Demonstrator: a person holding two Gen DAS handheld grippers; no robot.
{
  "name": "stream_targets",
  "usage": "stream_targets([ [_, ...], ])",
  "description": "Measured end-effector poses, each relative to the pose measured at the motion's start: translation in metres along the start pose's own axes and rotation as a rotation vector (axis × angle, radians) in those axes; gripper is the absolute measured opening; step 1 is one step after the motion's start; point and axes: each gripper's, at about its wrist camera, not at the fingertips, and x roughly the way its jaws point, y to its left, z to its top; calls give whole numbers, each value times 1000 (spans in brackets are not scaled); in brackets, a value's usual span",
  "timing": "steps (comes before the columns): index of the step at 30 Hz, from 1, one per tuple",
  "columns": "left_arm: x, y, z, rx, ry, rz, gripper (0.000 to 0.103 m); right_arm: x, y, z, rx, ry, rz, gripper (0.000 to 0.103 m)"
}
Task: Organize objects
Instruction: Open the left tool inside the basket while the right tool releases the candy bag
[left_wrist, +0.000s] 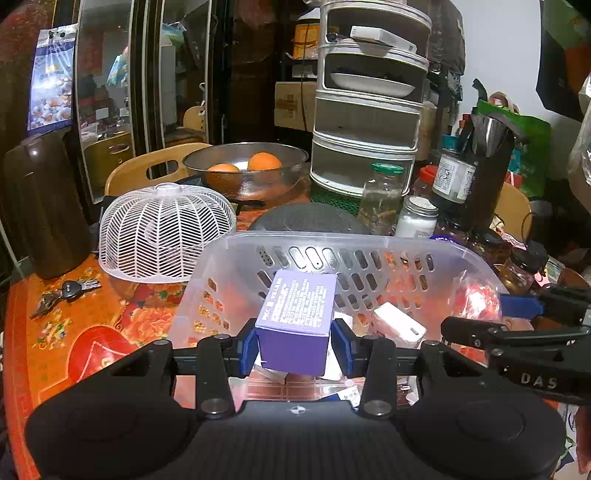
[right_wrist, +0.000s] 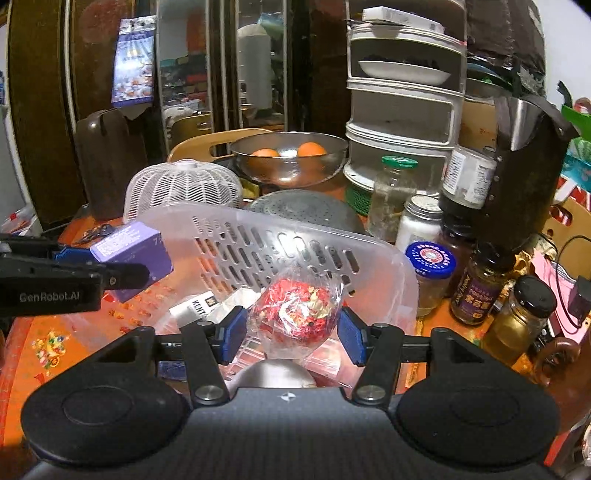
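The left gripper (left_wrist: 294, 345) squeezes a purple box (left_wrist: 295, 321) by its two flat sides, just above the clear basket (left_wrist: 229, 254) on the table. The box looks light and stiff, so a soft squeeze on those sides should do. The right gripper (right_wrist: 291, 334) has its fingers close around a crinkly red bag (right_wrist: 295, 314) in the basket, which looks soft and slippery, though I cannot tell if they pinch it

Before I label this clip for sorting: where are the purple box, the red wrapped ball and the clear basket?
purple box (left_wrist: 295, 314), left wrist view, its printed top face.
red wrapped ball (right_wrist: 295, 314), right wrist view, middle of the wrapping.
clear basket (left_wrist: 332, 240), left wrist view, far rim.
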Motion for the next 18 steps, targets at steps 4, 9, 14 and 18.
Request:
stream_targets([
  [4, -1, 4, -3, -27, -24, -15, 85, -7, -1, 0, 2, -36, -10, 87],
  [9, -24, 7, -12, -42, -91, -36, 90, -29, -7, -6, 22, -105, -1, 96],
  [14, -80, 9, -40, -27, -196, -73, 100, -77, -11, -32, 45, -201, 28, 103],
  [18, -119, 12, -73, -54, -237, -78, 100, -107, -6, -63, 115, -157, -5, 103],
])
